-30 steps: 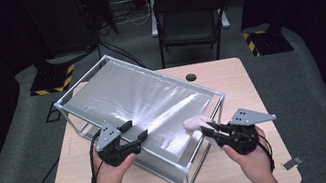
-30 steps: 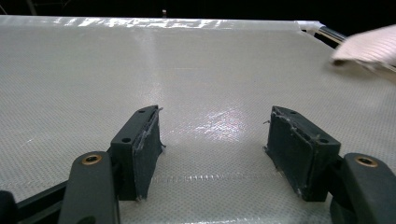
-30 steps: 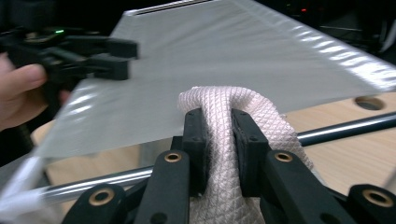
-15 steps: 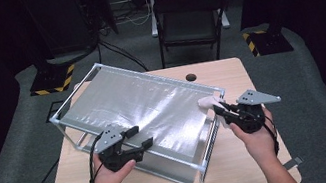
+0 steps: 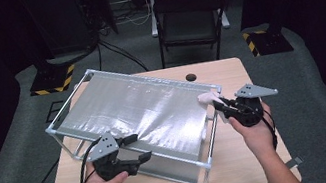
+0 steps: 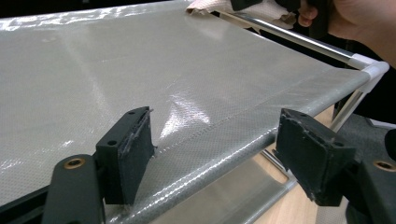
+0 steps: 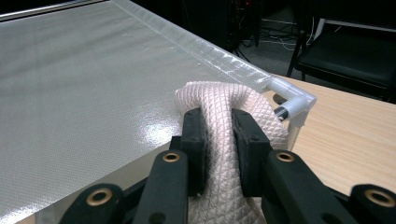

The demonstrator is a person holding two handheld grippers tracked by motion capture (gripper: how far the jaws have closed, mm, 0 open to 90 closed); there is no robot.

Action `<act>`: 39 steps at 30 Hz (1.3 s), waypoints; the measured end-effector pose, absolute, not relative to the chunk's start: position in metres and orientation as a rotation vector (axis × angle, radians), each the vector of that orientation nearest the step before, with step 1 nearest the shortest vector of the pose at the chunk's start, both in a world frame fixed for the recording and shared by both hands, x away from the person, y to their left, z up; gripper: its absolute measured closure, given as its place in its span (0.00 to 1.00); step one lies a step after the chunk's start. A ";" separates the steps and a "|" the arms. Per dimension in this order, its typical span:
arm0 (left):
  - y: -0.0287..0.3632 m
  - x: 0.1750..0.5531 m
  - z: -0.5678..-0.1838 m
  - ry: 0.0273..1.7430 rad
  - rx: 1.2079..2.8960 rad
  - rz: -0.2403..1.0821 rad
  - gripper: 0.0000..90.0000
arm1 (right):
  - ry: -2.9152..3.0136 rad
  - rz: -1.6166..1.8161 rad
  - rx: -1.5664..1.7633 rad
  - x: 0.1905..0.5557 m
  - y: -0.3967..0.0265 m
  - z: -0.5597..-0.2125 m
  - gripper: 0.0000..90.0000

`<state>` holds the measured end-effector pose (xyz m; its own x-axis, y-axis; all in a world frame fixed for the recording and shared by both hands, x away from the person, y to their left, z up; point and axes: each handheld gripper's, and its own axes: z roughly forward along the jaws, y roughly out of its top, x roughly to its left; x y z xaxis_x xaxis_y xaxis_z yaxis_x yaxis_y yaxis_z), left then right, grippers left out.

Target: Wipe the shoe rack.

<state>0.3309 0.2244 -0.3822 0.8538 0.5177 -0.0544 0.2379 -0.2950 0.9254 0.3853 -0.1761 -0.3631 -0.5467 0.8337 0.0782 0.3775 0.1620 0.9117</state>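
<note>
The quilted cloth (image 7: 224, 121) lies bunched at the far right corner of the silver cover (image 5: 139, 113) stretched over the metal frame (image 5: 204, 165) on the wooden table (image 5: 245, 168). My right gripper (image 5: 220, 106) pinches it tight between both jaws. My left gripper (image 5: 135, 149) has just been widening, its jaws straddling the cover's near edge without pressing it.

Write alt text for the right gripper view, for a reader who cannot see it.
The right gripper clamps a folded pink quilted cloth between its two black jaws, resting it on the corner of a silvery sheet stretched over a metal frame. Beyond the frame lie a wooden table and a black chair.
</note>
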 end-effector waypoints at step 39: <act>0.212 0.340 -0.391 0.564 1.849 0.382 0.35 | 2.081 1.442 1.083 0.343 -0.166 -0.365 0.81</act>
